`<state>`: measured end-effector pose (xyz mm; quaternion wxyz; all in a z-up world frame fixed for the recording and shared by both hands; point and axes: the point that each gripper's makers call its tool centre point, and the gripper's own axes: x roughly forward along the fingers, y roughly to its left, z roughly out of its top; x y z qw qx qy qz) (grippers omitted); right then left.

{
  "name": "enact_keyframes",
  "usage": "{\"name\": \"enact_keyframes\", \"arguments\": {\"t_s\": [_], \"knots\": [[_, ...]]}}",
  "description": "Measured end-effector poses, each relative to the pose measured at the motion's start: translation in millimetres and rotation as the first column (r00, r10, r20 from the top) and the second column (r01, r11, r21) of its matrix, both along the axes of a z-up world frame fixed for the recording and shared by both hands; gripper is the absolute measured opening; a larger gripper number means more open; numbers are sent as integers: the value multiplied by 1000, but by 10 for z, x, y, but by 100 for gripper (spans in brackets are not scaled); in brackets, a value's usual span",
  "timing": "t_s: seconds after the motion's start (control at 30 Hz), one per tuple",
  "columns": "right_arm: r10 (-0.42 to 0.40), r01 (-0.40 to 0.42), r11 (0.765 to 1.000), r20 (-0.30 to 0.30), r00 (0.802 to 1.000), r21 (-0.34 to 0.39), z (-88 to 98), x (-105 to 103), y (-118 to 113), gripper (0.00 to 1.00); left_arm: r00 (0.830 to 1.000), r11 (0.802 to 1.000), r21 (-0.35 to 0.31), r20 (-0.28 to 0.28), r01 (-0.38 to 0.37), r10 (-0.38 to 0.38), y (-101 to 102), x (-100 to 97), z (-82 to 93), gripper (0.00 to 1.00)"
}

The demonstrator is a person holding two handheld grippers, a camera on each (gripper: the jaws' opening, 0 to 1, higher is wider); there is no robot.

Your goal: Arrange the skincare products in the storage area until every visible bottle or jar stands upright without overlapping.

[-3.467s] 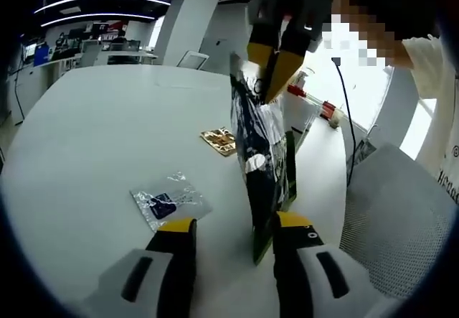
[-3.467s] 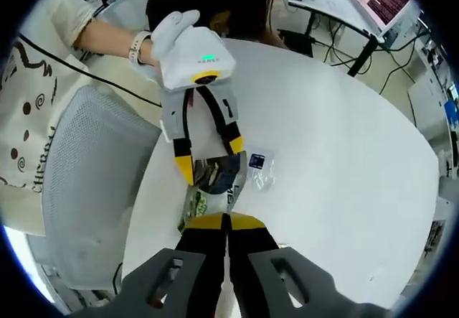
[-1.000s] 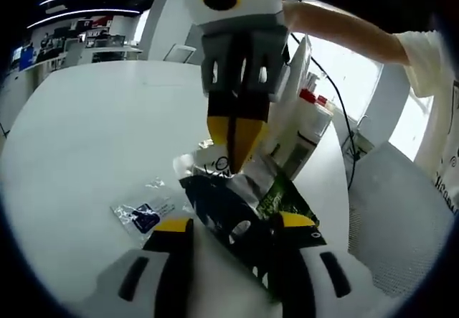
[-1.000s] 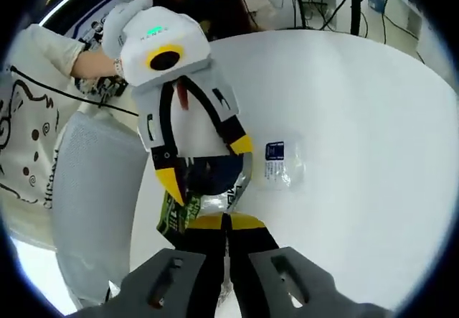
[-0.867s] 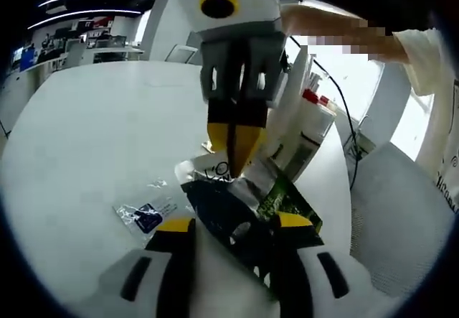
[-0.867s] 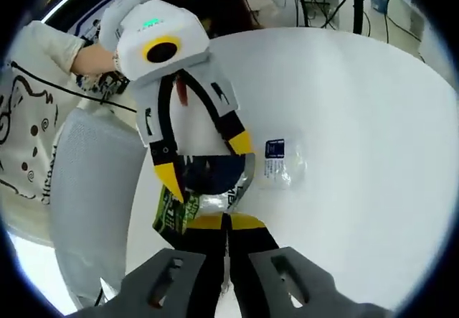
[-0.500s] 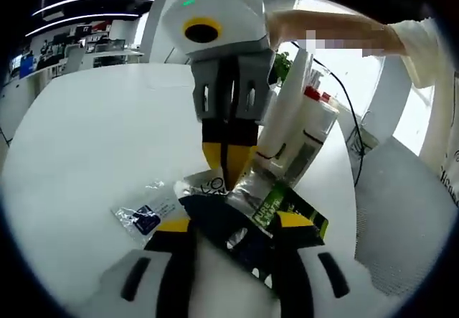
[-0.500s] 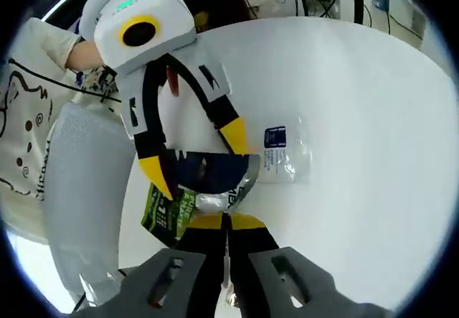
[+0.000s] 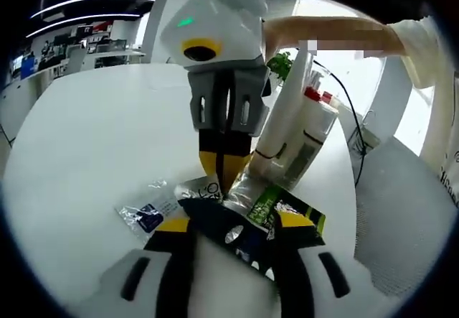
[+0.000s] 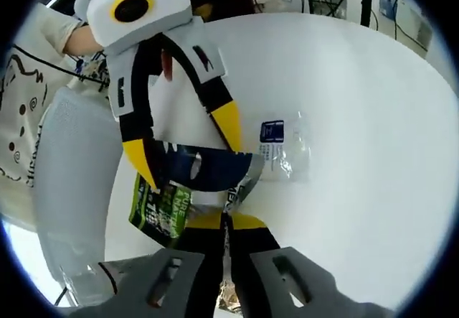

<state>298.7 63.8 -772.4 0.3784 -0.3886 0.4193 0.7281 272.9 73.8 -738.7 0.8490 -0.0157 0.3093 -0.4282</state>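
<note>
Round white table (image 9: 86,138) and its surroundings.
Beside it we see a grey mesh chair (image 9: 401,210); far behind stand office desks (image 9: 79,49), and a black cable (image 9: 343,106) hangs near the window.

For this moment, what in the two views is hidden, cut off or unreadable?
- Dark sachet, left gripper view: its print is blurred, and the right gripper covers its top edge.
- Green sachet, right gripper view: small text unreadable, lower part behind the gripper.
- Clear packet, right gripper view: label too small.
- White bottles, left gripper view: labels unreadable, bases hidden by sachets.

Bare table (image 9: 86,138) left; bottles (image 9: 297,135) right.
</note>
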Motion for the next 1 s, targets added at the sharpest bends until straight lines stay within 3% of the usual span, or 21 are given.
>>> {"name": "enact_keyframes", "arguments": {"t_s": [0.2,0.3,0.33,0.47,0.6,0.67,0.8,0.87,1.0], "knots": [[-40,40,999,19,999,21,76,62,18,7,1000,1000,1,0,-4,4,9,0,-2,41],[-68,64,997,77,995,53,154,190,51,6,1000,1000,1,1,-7,7,35,13,-5,40],[-112,107,992,89,990,64,206,249,71,5,1000,1000,0,3,-6,6,28,9,-3,40],[-154,147,985,71,986,95,325,306,105,3,1000,1000,13,-1,-2,2,35,-4,-37,40],[-122,115,991,117,986,66,291,323,6,1,1000,1000,22,9,2,-2,33,-3,-31,40],[-161,151,985,112,981,87,381,365,25,1,1000,1000,26,8,3,-3,41,0,-42,40],[-235,205,958,140,962,202,784,544,81,1,1000,999,33,9,3,-4,46,9,-52,39],[-260,215,951,194,946,224,973,655,28,2,1000,999,41,14,6,-7,54,19,-62,39],[-293,242,937,189,937,250,1252,680,-69,3,1000,999,47,18,7,-8,66,31,-69,39]]}}
